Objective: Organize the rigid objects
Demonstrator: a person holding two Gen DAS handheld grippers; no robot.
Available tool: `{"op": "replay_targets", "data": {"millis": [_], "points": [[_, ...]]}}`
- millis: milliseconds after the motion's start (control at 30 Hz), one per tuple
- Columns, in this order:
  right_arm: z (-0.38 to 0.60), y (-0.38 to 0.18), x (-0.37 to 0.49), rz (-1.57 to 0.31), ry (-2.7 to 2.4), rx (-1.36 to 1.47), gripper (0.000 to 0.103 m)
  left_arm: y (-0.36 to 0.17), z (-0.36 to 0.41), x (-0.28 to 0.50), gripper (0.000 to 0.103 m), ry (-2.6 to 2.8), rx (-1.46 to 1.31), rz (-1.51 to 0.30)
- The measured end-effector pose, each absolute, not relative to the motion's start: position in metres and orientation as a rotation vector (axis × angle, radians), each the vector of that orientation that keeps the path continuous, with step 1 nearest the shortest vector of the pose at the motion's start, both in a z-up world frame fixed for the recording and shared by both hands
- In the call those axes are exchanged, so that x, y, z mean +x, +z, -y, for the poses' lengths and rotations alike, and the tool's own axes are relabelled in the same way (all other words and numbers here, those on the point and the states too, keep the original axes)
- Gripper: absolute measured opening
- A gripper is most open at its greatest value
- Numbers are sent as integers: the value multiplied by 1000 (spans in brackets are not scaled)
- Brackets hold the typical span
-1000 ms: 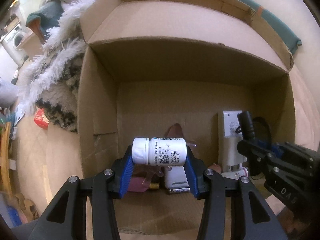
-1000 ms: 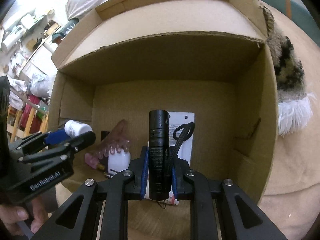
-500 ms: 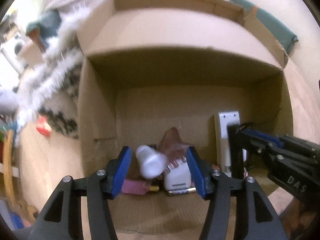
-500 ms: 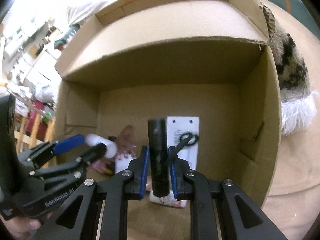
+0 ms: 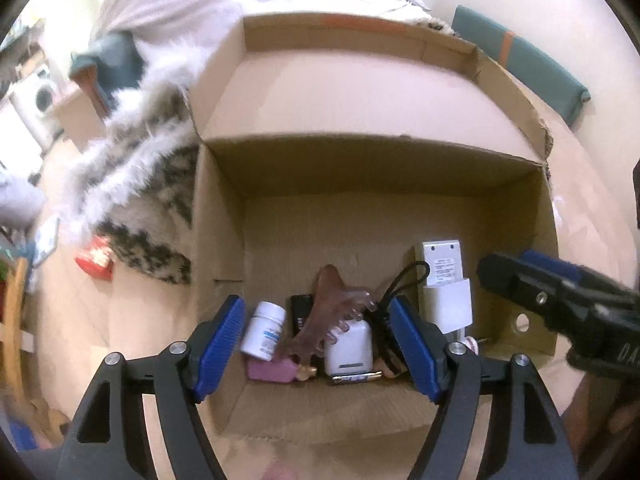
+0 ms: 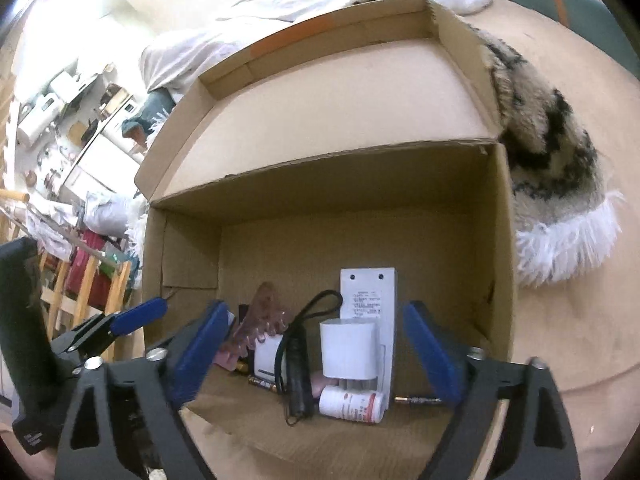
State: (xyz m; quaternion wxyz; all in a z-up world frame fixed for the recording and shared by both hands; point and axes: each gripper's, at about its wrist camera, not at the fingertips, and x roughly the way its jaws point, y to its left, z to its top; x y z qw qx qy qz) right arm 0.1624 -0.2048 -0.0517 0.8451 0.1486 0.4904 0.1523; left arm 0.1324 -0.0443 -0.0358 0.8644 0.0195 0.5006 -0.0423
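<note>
both tongs are hanging released in front of an open cardboard box (image 5: 224, 240) lying on its side, blue pads spread wide with nothing between them. the left gripper (image 5: 318, 350) is facing the box's lower left part, where a white pill bottle (image 5: 264, 331) with a blue label is sitting near the left wall, leaning on a pink block (image 5: 272, 370). just to its right a brownish comb-like scraper (image 5: 328, 312) is resting over a white rectangular charger (image 5: 348, 346), with a battery (image 5: 356, 378) lying at the front edge. the right gripper (image 6: 316, 354) is facing the middle of the box floor, where a black flashlight (image 6: 298, 376) with a looped cord is lying beside a white wall-mounted holder (image 6: 368, 300). a second white bottle (image 6: 352, 404) with a red label is lying on its side in front of that holder. a furry black-and-white blanket (image 6: 548, 168) is touching the box's outer wall.
</note>
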Motion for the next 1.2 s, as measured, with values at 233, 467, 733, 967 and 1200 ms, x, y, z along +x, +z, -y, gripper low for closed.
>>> {"op": "replay_targets", "data": {"millis": [233,467,733,967,1200], "points": [[208,-16,140,-963,320,268,102,8,21,119,95,-66,-73,-1004],[211,16,97,-879,314,217,103,42,1,78,102,-32,-124,-879],[213,24,45,-817,269,142,103,37,-7,31,102,31,-56,-833],[209,18,28,-789,235,86,103,18,-9,21,102,32,-61,-848],[211,-6,30,-782,198,73,103,5,-6,27,102,30,-54,-861]]}}
